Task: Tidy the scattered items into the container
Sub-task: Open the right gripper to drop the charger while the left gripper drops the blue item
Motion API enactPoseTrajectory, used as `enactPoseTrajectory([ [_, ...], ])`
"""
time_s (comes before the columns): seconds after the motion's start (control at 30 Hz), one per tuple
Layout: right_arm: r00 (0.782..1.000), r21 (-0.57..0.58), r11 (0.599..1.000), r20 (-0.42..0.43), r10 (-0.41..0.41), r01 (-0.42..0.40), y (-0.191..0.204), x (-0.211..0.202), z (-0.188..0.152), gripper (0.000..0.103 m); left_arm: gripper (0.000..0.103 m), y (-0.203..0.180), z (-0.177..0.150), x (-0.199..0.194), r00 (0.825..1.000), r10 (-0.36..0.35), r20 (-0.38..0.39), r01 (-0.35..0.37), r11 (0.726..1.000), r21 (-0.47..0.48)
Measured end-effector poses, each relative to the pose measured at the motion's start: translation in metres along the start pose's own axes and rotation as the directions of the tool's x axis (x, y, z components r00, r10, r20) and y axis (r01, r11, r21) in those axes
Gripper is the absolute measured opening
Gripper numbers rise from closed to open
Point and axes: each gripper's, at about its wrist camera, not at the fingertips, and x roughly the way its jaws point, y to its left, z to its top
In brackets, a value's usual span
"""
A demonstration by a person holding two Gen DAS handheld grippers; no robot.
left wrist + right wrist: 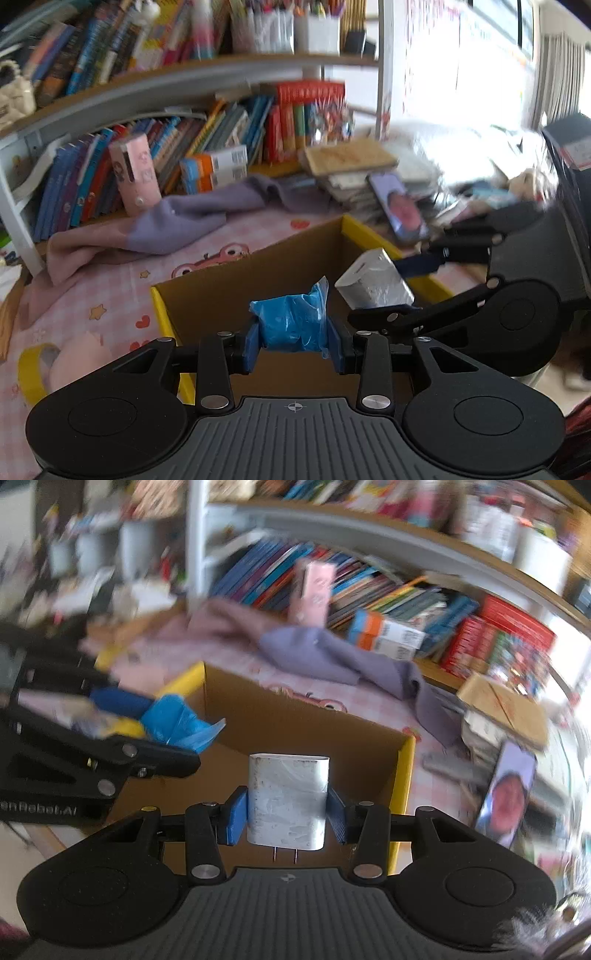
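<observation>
Box (258, 280) is sitting open on the pink patterned surface (110, 295), cardboard with yellow edges, and from what I can see of the inside it looks empty so far, though the bottom is partly hidden behind the claws. Both claws are over it right now with stuff in them. Left claw (293, 341) is clamped on a blue bag (291, 321), a crinkly plastic bundle squeezed between the blue pads. Right claw (287, 812) is gripping a white charger (288, 801), prongs pointing back toward the camera. In the left view you can also see the charger hanging over the box's right side.

So progress-wise I'd say early-to-middle: two items are picked and hovering above the opening, nothing dropped yet. Next bit should just be letting go so they land inside.

Still left on the surface as far as I can tell: a yellow tape roll (35, 369) off to the left of the box, well apart from it. Also a purple cloth (177, 221) behind the box, no clue if that counts as scattered stuff. Background is pretty blurry.
</observation>
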Motion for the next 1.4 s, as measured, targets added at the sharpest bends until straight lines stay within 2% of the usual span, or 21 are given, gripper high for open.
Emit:
enactPoseTrajectory([
  [0.13,0.996,-0.196,0.979,-0.083,0.045,-0.060,-0.008,0.041,0.008,0.043,0.036,0.005,0.010,0.043,0.993,-0.005,-0.118,0.013,0.998,0.066],
  [0.23,0.985,-0.327,0.938,-0.158,0.068,-0.117,-0.008,0.071,0.011,0.043,0.036,0.008,0.013,0.076,0.978,0.003,-0.211,0.023,0.993,0.119],
  [0.3,0.975,-0.394,0.906,-0.210,0.075,-0.154,-0.008,0.089,0.012,0.043,0.036,0.006,0.012,0.093,0.967,0.038,-0.251,0.008,0.983,0.181],
  [0.37,0.968,-0.438,0.881,-0.236,0.079,-0.179,-0.008,0.100,0.012,0.043,0.036,0.003,0.011,0.107,0.956,0.066,-0.285,0.001,0.973,0.231],
  [0.47,0.962,-0.475,0.855,-0.260,0.088,-0.206,-0.009,0.110,0.011,0.043,0.036,0.004,0.009,0.117,0.944,0.068,-0.322,0.013,0.971,0.241],
  [0.67,0.952,-0.484,0.839,-0.281,0.119,-0.248,-0.013,0.112,0.014,0.043,0.037,0.009,0.008,0.126,0.931,0.073,-0.357,0.011,0.974,0.227],
  [0.8,0.947,-0.459,0.849,-0.292,0.135,-0.263,-0.017,0.114,0.015,0.043,0.041,0.008,0.010,0.125,0.933,0.070,-0.352,0.011,0.975,0.222],
  [0.87,0.952,-0.452,0.855,-0.274,0.140,-0.255,-0.018,0.111,0.016,0.048,0.057,0.007,0.010,0.124,0.933,0.074,-0.352,0.008,0.974,0.226],
  [0.9,0.957,-0.455,0.857,-0.258,0.134,-0.243,-0.018,0.109,0.016,0.057,0.065,0.007,0.010,0.123,0.935,0.090,-0.342,-0.008,0.972,0.233],
  [0.93,0.962,-0.460,0.857,-0.243,0.127,-0.230,-0.019,0.108,0.016,0.061,0.070,0.007,0.010,0.121,0.939,0.103,-0.329,-0.024,0.971,0.238],
  [1.0,0.967,-0.448,0.867,-0.220,0.128,-0.217,-0.022,0.104,0.015,0.064,0.073,0.009,0.010,0.117,0.944,0.106,-0.313,-0.032,0.972,0.233],
  [1.17,0.979,-0.351,0.918,-0.153,0.138,-0.184,-0.040,0.084,0.016,0.064,0.073,0.012,0.009,0.094,0.960,0.095,-0.264,-0.049,0.983,0.177],
  [1.4,0.990,-0.219,0.965,-0.027,0.141,-0.144,-0.046,0.037,0.018,0.064,0.077,0.006,0.010,0.043,0.988,0.090,-0.129,-0.078,0.993,0.093],
])
